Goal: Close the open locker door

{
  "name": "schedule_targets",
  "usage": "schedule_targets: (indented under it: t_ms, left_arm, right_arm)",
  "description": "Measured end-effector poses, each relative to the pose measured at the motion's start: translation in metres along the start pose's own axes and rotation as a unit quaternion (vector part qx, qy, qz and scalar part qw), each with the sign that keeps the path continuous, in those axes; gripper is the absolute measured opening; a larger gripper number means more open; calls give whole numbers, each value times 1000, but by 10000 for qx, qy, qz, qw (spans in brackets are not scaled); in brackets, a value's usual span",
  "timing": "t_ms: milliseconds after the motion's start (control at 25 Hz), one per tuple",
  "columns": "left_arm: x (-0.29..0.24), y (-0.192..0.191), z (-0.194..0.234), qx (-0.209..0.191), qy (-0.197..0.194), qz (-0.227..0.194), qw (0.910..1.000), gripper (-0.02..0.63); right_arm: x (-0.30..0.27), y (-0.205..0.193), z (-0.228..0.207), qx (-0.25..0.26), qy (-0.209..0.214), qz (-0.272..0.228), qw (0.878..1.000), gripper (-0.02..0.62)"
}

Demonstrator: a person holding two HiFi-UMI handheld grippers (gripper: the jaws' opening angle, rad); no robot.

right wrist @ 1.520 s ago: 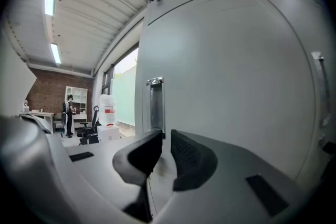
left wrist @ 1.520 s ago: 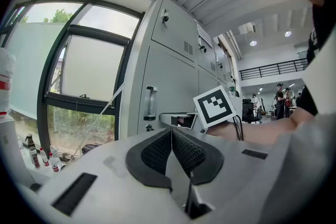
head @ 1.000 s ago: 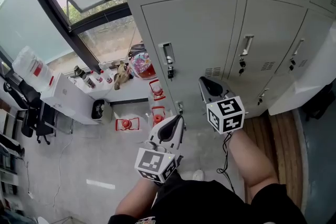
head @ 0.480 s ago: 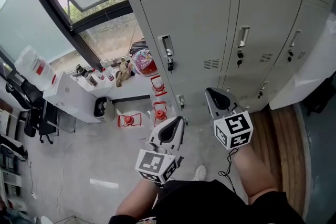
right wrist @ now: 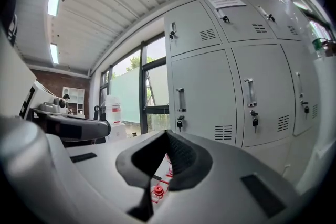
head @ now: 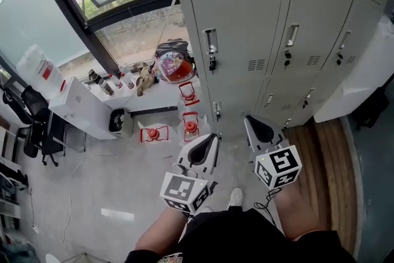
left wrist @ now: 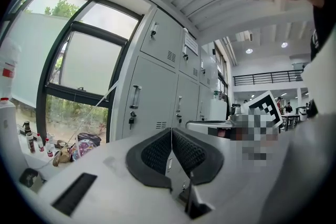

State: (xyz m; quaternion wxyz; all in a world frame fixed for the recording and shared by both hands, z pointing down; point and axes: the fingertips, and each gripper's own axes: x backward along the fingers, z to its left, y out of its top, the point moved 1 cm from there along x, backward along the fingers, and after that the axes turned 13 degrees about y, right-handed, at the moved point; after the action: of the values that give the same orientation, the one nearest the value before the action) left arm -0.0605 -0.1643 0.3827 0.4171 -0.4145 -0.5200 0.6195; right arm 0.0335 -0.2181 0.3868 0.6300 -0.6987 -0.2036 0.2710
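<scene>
Hovering before grey lockers (head: pixel 246 28): left claw (head: pixel 210 141) and right claw (head: pixel 249 122), both closed.

Head view down, all share — lockers (head: pixel 240 34)

The grey floor (head: pixel 86 188) runs out from the foot of the lockers (head: pixel 246 40). Two red wire things (head: pixel 152 133) sit on it, near the lockers' left corner. Further left of the lockers stand a black bin (head: pixel 117 121) and a black chair (head: pixel 37 132). At the lockers' right end the floor is wooden boards (head: pixel 329 157).
</scene>
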Motion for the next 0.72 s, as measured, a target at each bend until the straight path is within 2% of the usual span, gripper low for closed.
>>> schedule_targets:
  t_ms: [440,720]
  left_arm:
    - [66,-10,8,59,-421,58,9991,18]
    - [84,-18,11,115,-575,78,9982,18]
  right_arm:
    - [30,-21,78,-69,-323,158,9993,54]
    - [46,-29,102,-86,-526,162,9984,54]
